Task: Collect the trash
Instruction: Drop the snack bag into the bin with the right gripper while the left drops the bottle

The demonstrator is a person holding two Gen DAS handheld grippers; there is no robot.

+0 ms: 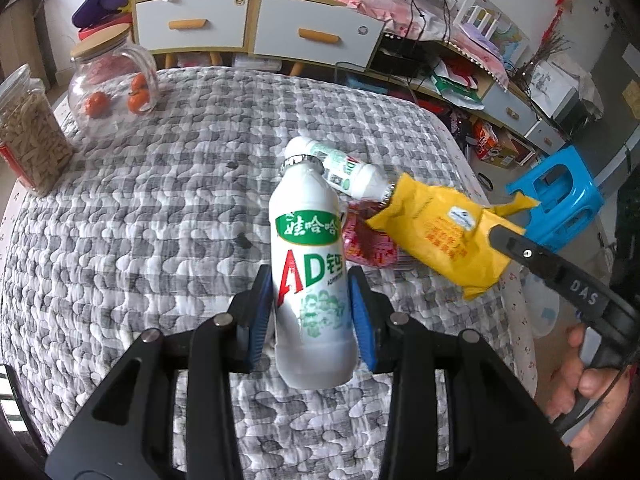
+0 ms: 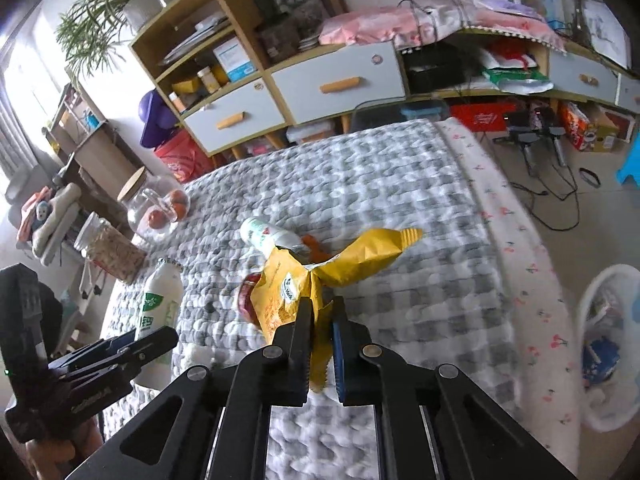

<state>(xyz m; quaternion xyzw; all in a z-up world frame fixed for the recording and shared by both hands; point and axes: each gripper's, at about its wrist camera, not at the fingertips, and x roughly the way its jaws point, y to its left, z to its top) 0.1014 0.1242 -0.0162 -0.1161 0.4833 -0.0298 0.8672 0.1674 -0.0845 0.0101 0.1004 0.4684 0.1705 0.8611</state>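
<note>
Yellow chip bag (image 2: pixel 320 280) is pinched tight in my right tongs (image 2: pixel 320 344), up off the quilt (image 2: pixel 400 200). My left tongs (image 1: pixel 310 300) squeeze the white milk bottle (image 1: pixel 310 264) w/ the green label, also lifted. So 2 bits picked up, not binned yet. Left on the quilt past the tongs: another white bottle (image 1: pixel 344 168) & a red wrapper (image 1: pixel 368 244). White basket (image 2: pixel 608 356) on the floor, maybe for trash.

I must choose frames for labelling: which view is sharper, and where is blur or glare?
Left wrist view: sharp, the label on the AD milk bottle is readable. Right wrist view: motion blur on the quilt, window glare at left.
</note>
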